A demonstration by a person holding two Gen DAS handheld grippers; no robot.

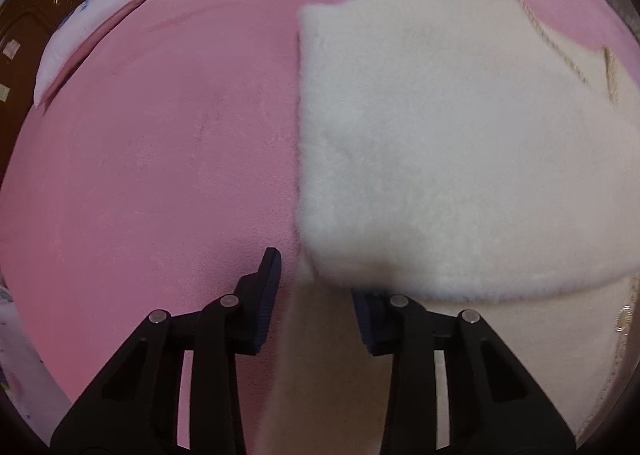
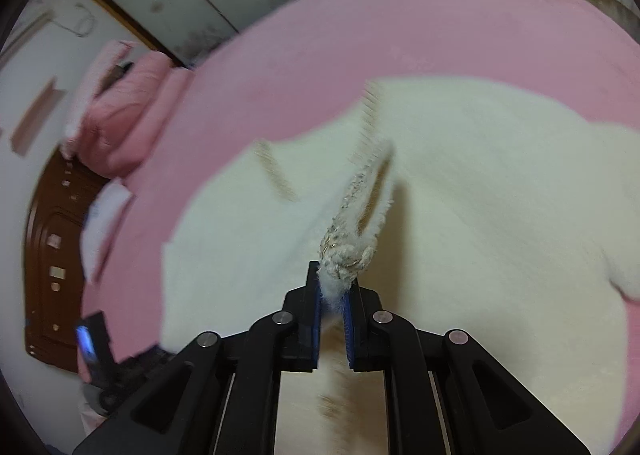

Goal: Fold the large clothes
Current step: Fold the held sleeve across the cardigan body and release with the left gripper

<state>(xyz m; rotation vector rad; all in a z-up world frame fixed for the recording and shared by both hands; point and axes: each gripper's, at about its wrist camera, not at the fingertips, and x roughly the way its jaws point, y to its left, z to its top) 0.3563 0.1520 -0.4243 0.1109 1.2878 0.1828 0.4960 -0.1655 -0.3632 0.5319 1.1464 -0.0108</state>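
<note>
A fluffy white garment [image 1: 440, 143] lies on the pink bed [image 1: 160, 143], its folded flap's straight edge running away from the left wrist camera. The left gripper [image 1: 314, 275] hovers at the garment's near edge, fingers [image 1: 266, 287] spread wide and holding nothing. The right gripper [image 2: 333, 287] has its fingers narrowed onto the garment's braided trim [image 2: 352, 243], which rises up and away from the fingers.

Pink bedspread [image 1: 160, 155]; brown headboard [image 2: 44, 255]
</note>
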